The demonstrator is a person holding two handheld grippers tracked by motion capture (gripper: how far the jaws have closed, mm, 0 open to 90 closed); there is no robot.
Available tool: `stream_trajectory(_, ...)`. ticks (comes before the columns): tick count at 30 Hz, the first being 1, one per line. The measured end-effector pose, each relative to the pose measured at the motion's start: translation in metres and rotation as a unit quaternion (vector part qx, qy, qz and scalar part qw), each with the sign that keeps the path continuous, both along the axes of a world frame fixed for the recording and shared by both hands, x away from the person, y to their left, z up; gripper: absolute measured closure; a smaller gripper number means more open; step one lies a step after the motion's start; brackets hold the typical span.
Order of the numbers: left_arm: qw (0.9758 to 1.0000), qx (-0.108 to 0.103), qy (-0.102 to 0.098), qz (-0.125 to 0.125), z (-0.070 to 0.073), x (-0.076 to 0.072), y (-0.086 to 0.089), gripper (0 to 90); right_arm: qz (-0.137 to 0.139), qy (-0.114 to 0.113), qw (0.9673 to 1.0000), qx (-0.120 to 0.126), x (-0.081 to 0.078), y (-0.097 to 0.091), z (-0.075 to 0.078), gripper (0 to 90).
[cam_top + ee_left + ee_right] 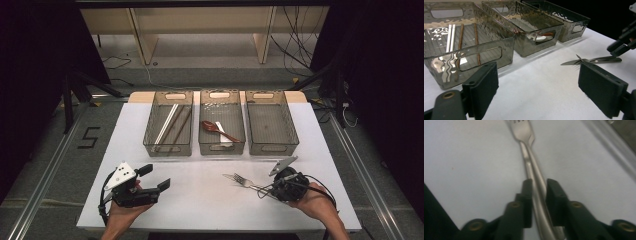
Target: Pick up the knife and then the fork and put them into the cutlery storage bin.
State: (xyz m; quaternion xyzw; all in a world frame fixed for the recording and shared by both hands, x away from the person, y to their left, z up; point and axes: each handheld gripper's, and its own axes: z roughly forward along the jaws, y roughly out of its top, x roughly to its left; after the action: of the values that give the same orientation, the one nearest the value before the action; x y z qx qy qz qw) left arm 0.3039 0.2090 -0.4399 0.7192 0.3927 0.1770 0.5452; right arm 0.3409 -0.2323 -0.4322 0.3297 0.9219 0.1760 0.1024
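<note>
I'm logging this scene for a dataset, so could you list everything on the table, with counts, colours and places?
Clear smoky plastic bins: three, grey-tinted, side by side at the table's far side.
White chopsticks: one pair, white, in the left bin.
Brown wooden chopsticks: one pair, brown, in the left bin beside the white pair.
Reddish-brown spoon: one, in the middle bin, lying over a white utensil.
Metal forks: apparently two, silver, overlapping on the white table near the right tool.
Right bin: looks empty.
Left tool: black, jaws open, held over the table's near left.
Right tool: black, jaws closed around a fork handle.
</note>
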Motion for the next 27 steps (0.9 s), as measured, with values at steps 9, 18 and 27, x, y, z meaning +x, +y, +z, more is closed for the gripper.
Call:
stream_trajectory(9, 1.0000, -0.001, 0.000, 0.001, 0.000, 0.000, 0.001, 16.0, 0.014, 0.010, 0.9992, -0.035, 0.019, 0.006, -0.004, 43.3)
stream_trajectory(18, 1.0000, 0.000, 0.001, 0.001, 0.000, 0.000, 0.001, 16.0, 0.020, 0.019, 0.9980, -0.057, 0.029, 0.007, -0.013, 37.9)
stream_trajectory(27, 1.0000, 0.000, 0.000, 0.001, 0.000, 0.000, 0.001, 16.0, 0.036, 0.029, 0.9969, -0.064, 0.035, 0.006, -0.017, 42.6)
